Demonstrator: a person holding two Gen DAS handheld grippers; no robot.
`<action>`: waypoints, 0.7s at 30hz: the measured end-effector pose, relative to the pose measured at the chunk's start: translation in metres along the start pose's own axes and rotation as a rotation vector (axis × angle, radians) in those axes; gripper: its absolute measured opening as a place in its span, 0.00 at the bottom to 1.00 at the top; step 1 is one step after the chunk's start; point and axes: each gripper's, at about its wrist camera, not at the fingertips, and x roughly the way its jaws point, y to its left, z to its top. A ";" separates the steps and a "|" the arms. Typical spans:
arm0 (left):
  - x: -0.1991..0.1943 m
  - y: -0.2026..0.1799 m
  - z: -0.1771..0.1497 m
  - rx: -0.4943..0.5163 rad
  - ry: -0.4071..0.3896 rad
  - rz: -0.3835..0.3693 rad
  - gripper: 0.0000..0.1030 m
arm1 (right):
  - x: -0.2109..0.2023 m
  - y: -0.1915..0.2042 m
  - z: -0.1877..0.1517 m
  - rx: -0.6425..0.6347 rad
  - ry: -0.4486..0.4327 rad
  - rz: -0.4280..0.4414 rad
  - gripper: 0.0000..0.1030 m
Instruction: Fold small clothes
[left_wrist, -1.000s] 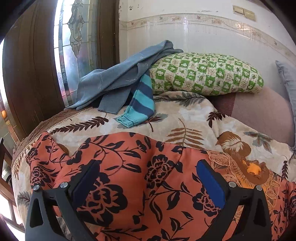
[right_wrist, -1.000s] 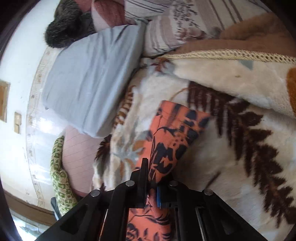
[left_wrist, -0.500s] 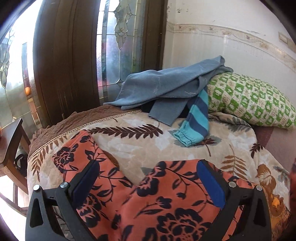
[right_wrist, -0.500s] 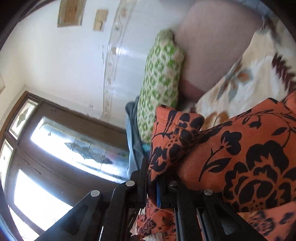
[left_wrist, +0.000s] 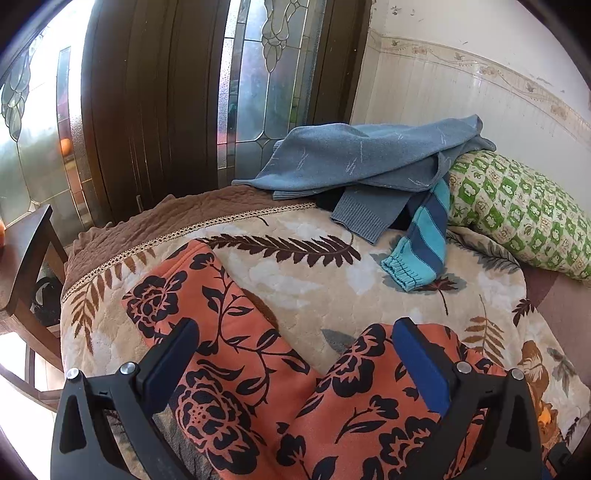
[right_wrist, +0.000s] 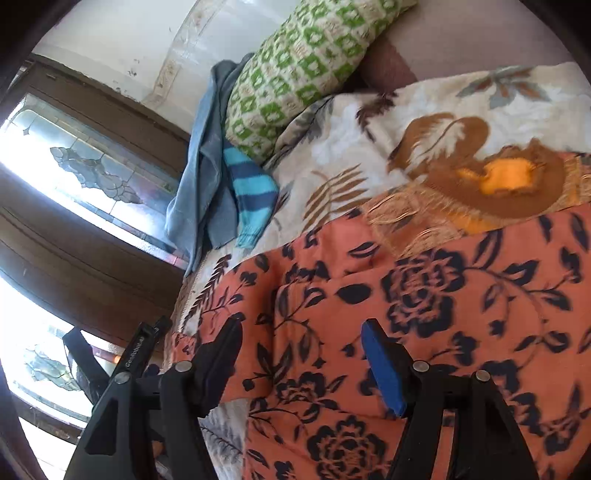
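An orange garment with black flowers (left_wrist: 236, 350) lies on the leaf-patterned blanket (left_wrist: 295, 273) of a bed. It also shows in the right wrist view (right_wrist: 424, 302), spread flat. My left gripper (left_wrist: 295, 354) is open just above it, jaws wide apart, holding nothing. My right gripper (right_wrist: 303, 354) is open above the same garment, holding nothing. The left gripper's black body (right_wrist: 122, 369) shows at the lower left of the right wrist view.
A grey-blue sweater (left_wrist: 362, 158) and a blue striped sleeve (left_wrist: 421, 243) lie at the bed's far side, against a green patterned pillow (left_wrist: 517, 210). A dark wooden door with glass panes (left_wrist: 155, 103) stands behind. A wooden chair (left_wrist: 26, 273) stands left of the bed.
My right gripper carried a fold of the orange garment across, then opened and let it go. My left gripper stayed open and swung left toward the door.
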 end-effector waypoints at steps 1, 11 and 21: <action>-0.002 0.000 0.000 0.002 -0.003 0.000 1.00 | -0.003 -0.010 0.003 0.001 0.008 -0.056 0.68; -0.029 0.036 0.000 -0.019 0.021 -0.025 1.00 | -0.041 -0.064 -0.015 -0.041 0.063 -0.202 0.59; -0.030 0.119 -0.040 -0.300 0.220 -0.106 1.00 | -0.108 -0.089 -0.066 -0.172 -0.115 -0.182 0.61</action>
